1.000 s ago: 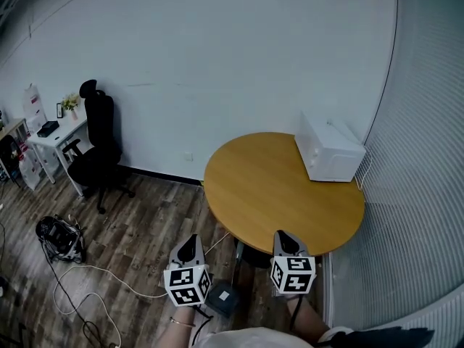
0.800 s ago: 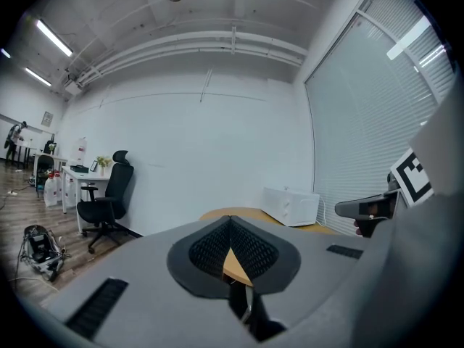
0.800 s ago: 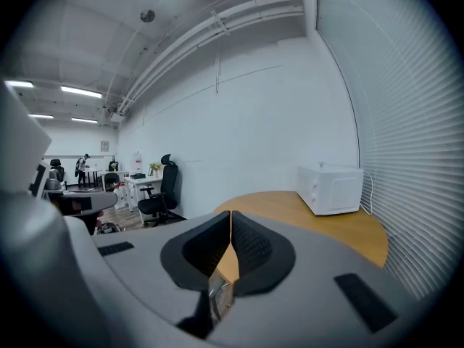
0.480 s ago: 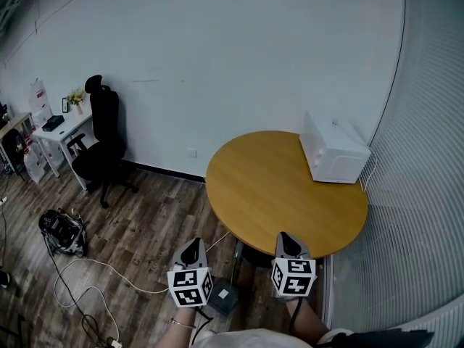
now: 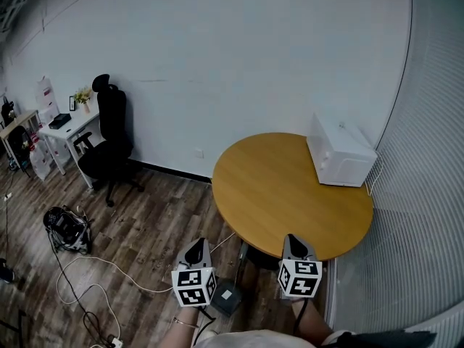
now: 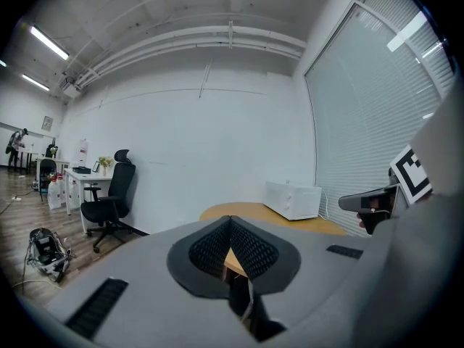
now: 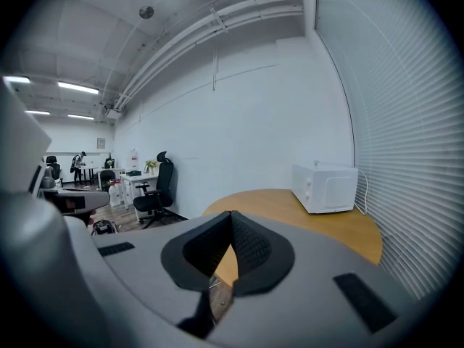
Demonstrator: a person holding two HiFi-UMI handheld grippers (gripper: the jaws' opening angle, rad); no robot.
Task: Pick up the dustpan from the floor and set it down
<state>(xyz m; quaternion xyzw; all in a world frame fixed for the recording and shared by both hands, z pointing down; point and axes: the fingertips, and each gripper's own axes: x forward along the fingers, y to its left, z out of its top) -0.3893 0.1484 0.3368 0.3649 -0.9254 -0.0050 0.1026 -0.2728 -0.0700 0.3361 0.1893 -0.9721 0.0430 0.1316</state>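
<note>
Both tongs are shut with nothing between their pads. The left gripper [image 5: 194,246] and right gripper [image 5: 293,239] are held side by side, close to the person's body, tips tilted slightly down toward the near edge of the round table [image 5: 275,194]. It looks like a ready pose before any reach. No dustpan shows plainly. A dark flat thing [image 5: 226,296] on the floor [image 5: 145,230] between them may be it, but I cannot tell.

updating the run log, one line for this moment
left gripper shut, empty | right gripper shut, empty | round table ahead | white microwave on it
</note>
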